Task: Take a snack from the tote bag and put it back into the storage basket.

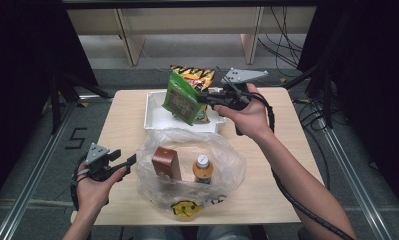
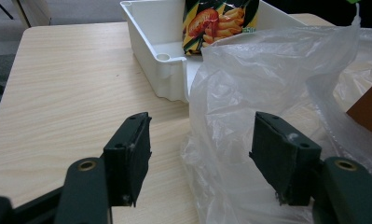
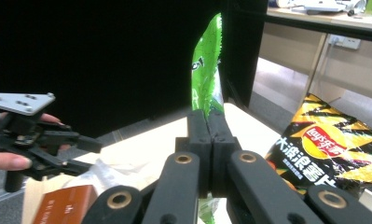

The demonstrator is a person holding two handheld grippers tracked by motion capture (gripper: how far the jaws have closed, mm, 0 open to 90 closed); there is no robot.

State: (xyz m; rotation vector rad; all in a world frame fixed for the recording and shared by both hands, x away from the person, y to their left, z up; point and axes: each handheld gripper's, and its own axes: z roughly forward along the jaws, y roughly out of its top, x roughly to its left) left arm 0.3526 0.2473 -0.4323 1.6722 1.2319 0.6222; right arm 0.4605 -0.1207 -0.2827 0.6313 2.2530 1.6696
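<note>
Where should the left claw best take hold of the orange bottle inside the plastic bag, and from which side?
Probably at the cap or neck, coming from above. The orange bottle stands upright in the clear plastic bag, whose mouth is open upward, and the brown box stands close on its left. The left claw, open, would have bag film in its way from the side.

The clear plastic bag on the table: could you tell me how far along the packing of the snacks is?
Done: a brown box and a bottle already stand in the clear plastic bag. In hand: the right tongs are shut on a green snack packet, held above the white tray; the left tongs sit open at the bag's edge. Left: that packet, and the yellow-and-black chip bag at the tray.
</note>
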